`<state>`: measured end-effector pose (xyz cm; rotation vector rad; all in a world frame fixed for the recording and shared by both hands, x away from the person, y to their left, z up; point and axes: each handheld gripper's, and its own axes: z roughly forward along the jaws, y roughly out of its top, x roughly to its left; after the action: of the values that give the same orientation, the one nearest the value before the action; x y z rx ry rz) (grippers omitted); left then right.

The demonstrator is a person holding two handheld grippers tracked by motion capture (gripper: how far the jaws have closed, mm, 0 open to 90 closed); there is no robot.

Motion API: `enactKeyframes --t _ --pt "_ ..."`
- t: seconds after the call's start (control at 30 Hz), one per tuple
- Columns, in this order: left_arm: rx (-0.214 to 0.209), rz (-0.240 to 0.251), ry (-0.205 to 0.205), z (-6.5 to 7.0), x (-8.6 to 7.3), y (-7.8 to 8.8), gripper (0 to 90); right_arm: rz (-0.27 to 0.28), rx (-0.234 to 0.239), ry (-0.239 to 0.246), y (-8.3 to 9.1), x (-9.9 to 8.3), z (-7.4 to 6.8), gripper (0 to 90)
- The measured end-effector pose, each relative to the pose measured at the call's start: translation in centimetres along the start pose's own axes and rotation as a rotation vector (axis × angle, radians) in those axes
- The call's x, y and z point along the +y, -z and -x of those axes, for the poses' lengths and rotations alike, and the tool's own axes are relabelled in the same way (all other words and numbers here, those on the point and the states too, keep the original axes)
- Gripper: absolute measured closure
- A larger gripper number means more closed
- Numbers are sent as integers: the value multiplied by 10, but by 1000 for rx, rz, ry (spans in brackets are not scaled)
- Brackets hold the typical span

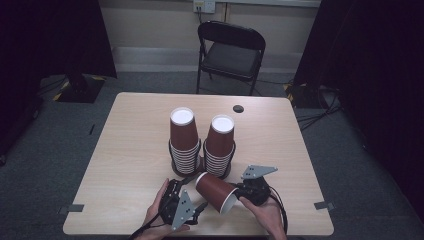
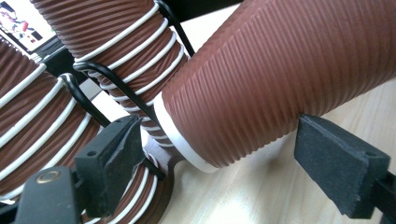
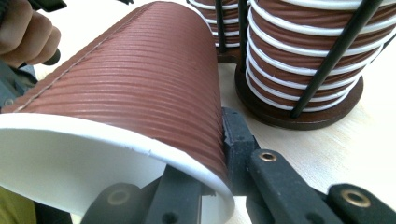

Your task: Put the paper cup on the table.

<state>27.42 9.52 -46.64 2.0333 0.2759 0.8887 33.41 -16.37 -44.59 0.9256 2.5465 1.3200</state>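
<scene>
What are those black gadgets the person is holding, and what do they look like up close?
They are handheld grippers. The left gripper and right gripper are black, each topped by a grey three-cornered plate, and a black cable trails from each towards the person. Each ends in two flat, blocky black jaws on black links with brass-coloured rivets. No sleeves reach the person's forearms where they show.

Right tool (image 1: 239,194) grips tilted cup (image 1: 216,192); two cup stacks (image 1: 202,142) behind.

Dim, slightly soft high view with dark edges; both gripper views are bright, near surfaces blurred.
</scene>
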Motion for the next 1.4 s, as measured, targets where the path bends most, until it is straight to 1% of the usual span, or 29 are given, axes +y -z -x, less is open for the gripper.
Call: enactKeyframes --t 0.03,0.1,0.13,0.2,0.23,0.27,0.3,0.33,0.4,0.47,0.5,0.53,0.57,0.6,0.63,0.73,0.77,0.83,0.87,0.9,0.97,1.07,1.1,1.13,1.17,1.2,1.23,1.33,1.4 --pt "-9 1 -4 0 1 0 153 -5 -5 -1 0 1 0 854" --pt "-3 0 -19 2 1 0 155 4 4 -3 1 2 1 854" --pt "-3 0 -19 2 1 0 155 4 1 0 2 4 0 854" --pt "-11 -6 -26 3 2 -1 155 0 8 2 1 6 -1 854" --pt "-4 -13 -51 5 3 -2 148 -4 13 1 1 7 -1 854" --pt "-4 -13 -51 5 3 -2 149 -4 13 1 1 7 -1 854" --pt "4 -23 -62 7 3 -3 146 -23 8 6 -1 9 -2 855" --pt "4 -23 -62 7 3 -3 136 -23 8 6 -1 9 -2 855" --pt "3 -19 -83 9 5 -4 117 -30 14 -5 -2 11 -1 855" --pt "-1 -13 -90 10 6 -5 97 -32 16 -8 -3 12 -1 855" --pt "4 -23 -103 12 6 -6 81 -44 21 -8 -4 12 -1 856" --pt "2 -22 -114 13 7 -8 81 -44 21 -8 -4 12 -1 856" --pt "-4 -28 -132 14 8 -11 44 -56 25 -4 -6 13 -2 855" --pt "-4 -28 -132 14 8 -11 32 -56 25 -4 -6 13 -2 855" --pt "1 -39 -150 15 9 -12 22 -69 29 16 -8 15 -4 856" --pt "0 -26 -147 14 11 -13 0 -73 38 20 -9 20 -4 857" --pt "-9 -27 -145 14 12 -13 0 -76 41 22 -10 22 -4 858" --pt "4 -36 -157 14 13 -13 0 -81 45 28 -11 25 -6 859" --pt "8 -29 -157 14 14 -13 0 -82 43 29 -12 27 -6 859" --pt "9 -26 -155 15 14 -14 0 -78 57 21 -13 28 -7 861" --pt "10 -31 -168 15 13 -14 0 -71 69 21 -16 30 -8 863" --pt "12 -27 -154 15 12 -15 0 -74 78 16 -19 30 -9 863" --pt "9 -29 -154 15 12 -16 0 -76 87 8 -22 31 -10 864" --pt "9 -29 -154 15 12 -16 0 -76 87 8 -22 31 -10 864" --pt "0 -23 -159 17 14 -17 4 -81 99 11 -25 33 -11 866" --pt "-14 -21 -167 17 15 -17 18 -86 99 13 -26 34 -12 869" --pt "-24 -13 -160 17 16 -17 22 -92 90 20 -28 34 -13 872" --pt "-18 -6 -166 18 19 -16 18 -92 97 16 -30 35 -13 877" --pt "-28 4 -168 18 22 -16 23 -91 99 16 -30 35 -14 877"
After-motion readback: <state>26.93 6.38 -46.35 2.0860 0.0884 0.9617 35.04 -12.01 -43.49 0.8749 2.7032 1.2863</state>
